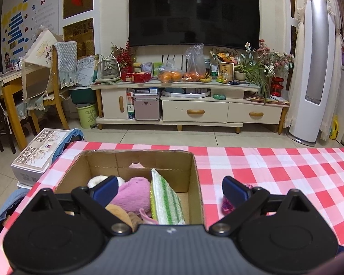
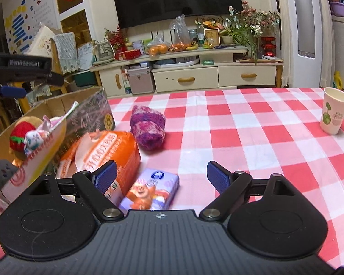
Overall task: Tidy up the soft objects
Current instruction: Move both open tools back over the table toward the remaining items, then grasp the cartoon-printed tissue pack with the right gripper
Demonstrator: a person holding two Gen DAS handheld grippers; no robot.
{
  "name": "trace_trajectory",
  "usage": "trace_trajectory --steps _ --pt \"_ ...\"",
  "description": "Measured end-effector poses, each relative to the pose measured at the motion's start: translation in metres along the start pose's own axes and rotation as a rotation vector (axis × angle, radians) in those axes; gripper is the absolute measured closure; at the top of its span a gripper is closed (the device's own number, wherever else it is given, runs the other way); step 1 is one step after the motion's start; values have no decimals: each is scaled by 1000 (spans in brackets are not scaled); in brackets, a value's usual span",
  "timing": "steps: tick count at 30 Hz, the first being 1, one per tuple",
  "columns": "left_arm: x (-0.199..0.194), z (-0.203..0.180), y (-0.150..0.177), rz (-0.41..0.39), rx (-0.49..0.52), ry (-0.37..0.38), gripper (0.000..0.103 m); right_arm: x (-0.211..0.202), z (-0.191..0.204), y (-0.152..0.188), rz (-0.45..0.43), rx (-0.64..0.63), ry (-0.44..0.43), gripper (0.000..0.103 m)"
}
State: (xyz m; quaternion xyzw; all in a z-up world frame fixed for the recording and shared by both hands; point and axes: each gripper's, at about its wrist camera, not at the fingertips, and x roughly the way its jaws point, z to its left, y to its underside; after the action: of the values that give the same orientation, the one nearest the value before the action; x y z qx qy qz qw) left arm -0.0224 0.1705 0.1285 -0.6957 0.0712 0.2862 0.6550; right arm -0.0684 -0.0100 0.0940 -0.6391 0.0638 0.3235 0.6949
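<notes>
A cardboard box (image 1: 195, 178) stands on the checked tablecloth and holds a pink plush (image 1: 133, 193), a green-striped white cloth (image 1: 166, 201), a white soft thing and a brown one. My left gripper (image 1: 169, 189) is open and empty above the box's near right part. In the right wrist view the box (image 2: 57, 105) is at left, with a strawberry plush (image 2: 23, 135) in it. A purple knitted item (image 2: 148, 126), an orange pack (image 2: 107, 151) and a small purple tissue pack (image 2: 152, 190) lie on the cloth. My right gripper (image 2: 161, 176) is open just above the tissue pack.
A paper cup (image 2: 333, 111) stands at the table's right. The left gripper's body (image 2: 18, 66) shows at the upper left of the right wrist view. A TV stand (image 1: 183, 100), chairs and a patterned box (image 1: 37, 155) are beyond the table.
</notes>
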Motion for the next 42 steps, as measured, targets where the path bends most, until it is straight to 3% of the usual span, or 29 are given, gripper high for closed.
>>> trace_trajectory --steps 17,24,26,31,35,42 --pt "-1 -18 2 -15 45 3 1 39 6 33 98 -133 -6 0" --pt "-3 -28 5 -13 69 13 1 55 -39 26 105 -110 174 0" --pt "-2 -31 5 -13 74 15 1 57 -56 23 107 -68 190 0" --pt "-1 -37 4 -17 74 18 1 48 -68 15 58 18 63 0" --pt "0 -42 4 -21 58 27 1 54 -52 12 40 -15 -18 0" --pt "6 -59 5 -5 50 63 1 82 -37 8 48 -89 13 0"
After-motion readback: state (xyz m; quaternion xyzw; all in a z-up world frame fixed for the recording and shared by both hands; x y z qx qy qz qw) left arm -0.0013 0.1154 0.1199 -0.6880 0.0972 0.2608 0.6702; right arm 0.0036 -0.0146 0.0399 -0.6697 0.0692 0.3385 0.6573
